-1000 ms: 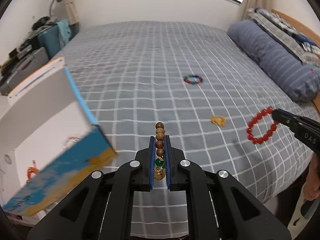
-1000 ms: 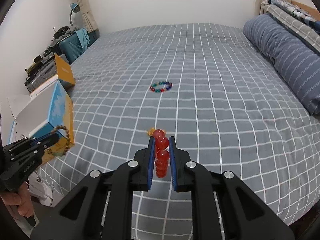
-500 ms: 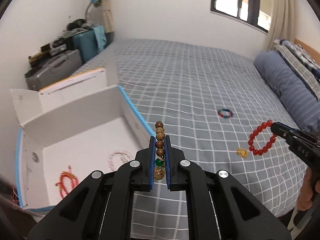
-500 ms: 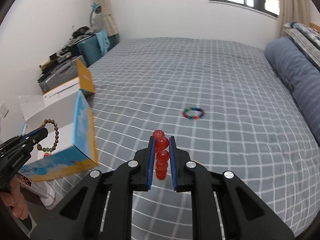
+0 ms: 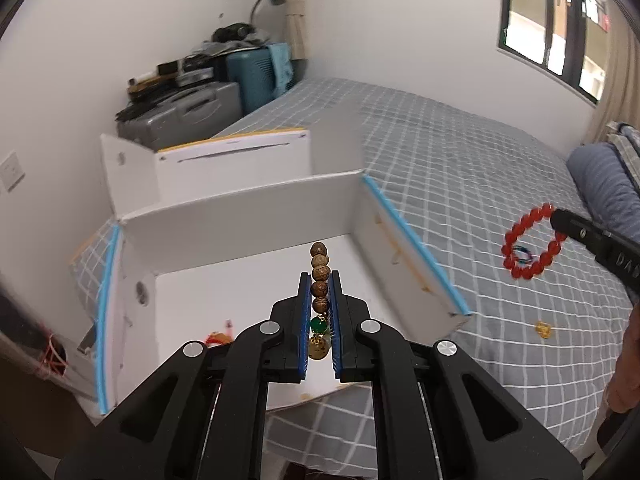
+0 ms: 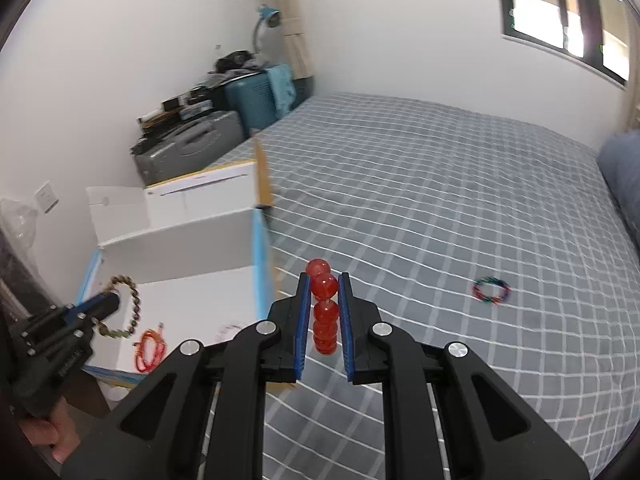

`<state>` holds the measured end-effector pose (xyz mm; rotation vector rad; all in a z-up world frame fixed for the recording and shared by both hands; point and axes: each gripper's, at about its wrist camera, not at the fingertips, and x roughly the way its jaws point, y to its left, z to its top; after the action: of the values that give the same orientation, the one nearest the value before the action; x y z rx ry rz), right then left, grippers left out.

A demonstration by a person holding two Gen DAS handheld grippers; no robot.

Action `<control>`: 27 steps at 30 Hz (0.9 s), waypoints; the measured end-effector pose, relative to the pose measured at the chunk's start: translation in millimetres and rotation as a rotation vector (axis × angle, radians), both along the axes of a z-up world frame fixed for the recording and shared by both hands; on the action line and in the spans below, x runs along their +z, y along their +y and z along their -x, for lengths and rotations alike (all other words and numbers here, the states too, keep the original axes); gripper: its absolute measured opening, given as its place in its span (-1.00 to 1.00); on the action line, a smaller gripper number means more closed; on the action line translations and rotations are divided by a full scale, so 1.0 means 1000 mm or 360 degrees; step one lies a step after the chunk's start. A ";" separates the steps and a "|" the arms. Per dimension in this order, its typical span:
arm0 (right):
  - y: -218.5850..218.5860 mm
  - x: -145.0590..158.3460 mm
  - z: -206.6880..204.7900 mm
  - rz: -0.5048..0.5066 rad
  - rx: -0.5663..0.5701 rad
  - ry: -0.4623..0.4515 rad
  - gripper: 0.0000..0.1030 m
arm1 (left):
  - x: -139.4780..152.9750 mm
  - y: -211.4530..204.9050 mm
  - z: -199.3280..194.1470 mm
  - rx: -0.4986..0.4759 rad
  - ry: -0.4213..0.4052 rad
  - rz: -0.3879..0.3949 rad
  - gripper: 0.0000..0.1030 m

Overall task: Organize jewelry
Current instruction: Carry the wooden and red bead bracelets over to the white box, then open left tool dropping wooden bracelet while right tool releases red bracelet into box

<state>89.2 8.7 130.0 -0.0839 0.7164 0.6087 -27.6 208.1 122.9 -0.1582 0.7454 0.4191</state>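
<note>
Left tool [image 5: 319, 300] clamped one wooden bead bracelet [image 5: 319, 276], held above open white box [image 5: 248, 216]. Right tool [image 6: 324, 300] clamped one red bead bracelet [image 6: 323, 300], held over bed [image 6: 440, 208] just beside box. Inside box: one orange-red cord piece [image 6: 150, 350], plus one pale piece, blurred. On bed: one multicolored bracelet [image 6: 491, 289], one small yellow piece [image 5: 543, 330], well apart. Two suitcases [image 5: 192, 112] stood by wall.

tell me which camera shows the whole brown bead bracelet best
The right wrist view: the brown bead bracelet hangs as a nearly full loop from the left gripper. The left wrist view shows it edge-on, a single column of beads between the fingers.
</note>
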 end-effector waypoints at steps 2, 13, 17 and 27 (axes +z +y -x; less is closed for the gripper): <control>0.020 0.003 0.003 0.0007 0.0056 -0.0003 -0.75 | -0.002 0.012 0.004 0.0041 0.0007 0.0009 -0.85; 0.102 -0.006 0.018 0.0050 0.0278 0.0021 -0.75 | -0.020 0.050 0.016 0.0204 0.0058 0.0025 -0.85; 0.123 -0.025 0.019 0.0113 0.0320 0.0058 -0.75 | -0.033 0.063 0.016 0.0263 0.0093 0.0025 -0.85; 0.150 -0.074 0.016 0.0228 0.0311 0.0154 -0.75 | -0.073 0.082 0.013 0.0330 0.0210 0.0099 -0.85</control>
<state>73.3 158.4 55.7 -0.2606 0.8518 0.7518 -40.5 290.4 49.4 -0.2695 0.8758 0.6085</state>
